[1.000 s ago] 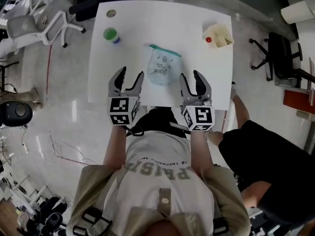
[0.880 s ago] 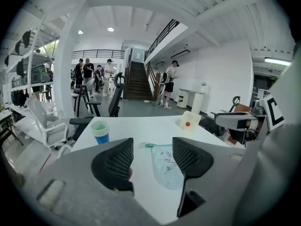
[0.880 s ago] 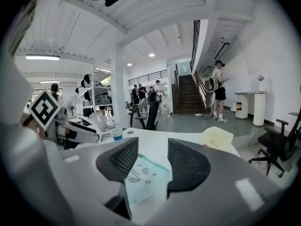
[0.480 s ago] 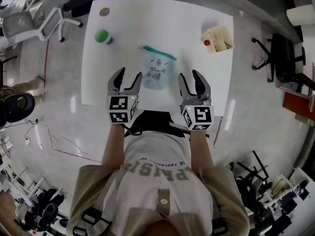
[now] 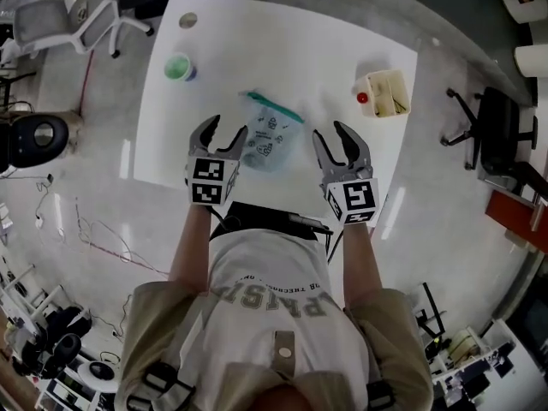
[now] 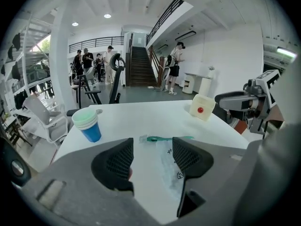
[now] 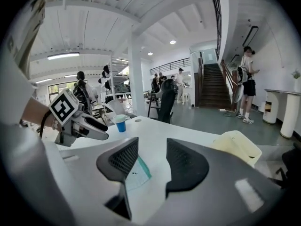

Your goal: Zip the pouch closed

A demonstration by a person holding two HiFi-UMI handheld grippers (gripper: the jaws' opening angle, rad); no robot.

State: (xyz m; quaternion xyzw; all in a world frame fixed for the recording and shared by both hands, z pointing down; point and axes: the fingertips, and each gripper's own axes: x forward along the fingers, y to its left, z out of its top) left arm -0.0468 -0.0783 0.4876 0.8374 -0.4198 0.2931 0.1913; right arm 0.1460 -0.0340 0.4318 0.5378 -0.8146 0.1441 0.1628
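Observation:
A clear printed pouch (image 5: 267, 139) with a teal zip strip (image 5: 276, 107) along its far edge lies flat on the white table (image 5: 291, 50). My left gripper (image 5: 220, 134) hovers open just left of the pouch, above the table's near edge. My right gripper (image 5: 342, 142) hangs open to the pouch's right, apart from it. The left gripper view has the pouch (image 6: 170, 168) and its zip (image 6: 167, 138) ahead of the open left gripper (image 6: 150, 160). Between the open jaws of my right gripper (image 7: 151, 160), part of the pouch (image 7: 134, 175) shows.
A blue cup with a green lid (image 5: 179, 66) stands at the table's left. A cream box with a red button (image 5: 385, 92) sits at the right. A small round disc (image 5: 187, 20) lies at the far left corner. Office chairs (image 5: 81, 20) stand round the table.
Both grippers have moved forward over the table's near edge, closer to the pouch's sides. Both stay open. The pouch has not moved on the table.

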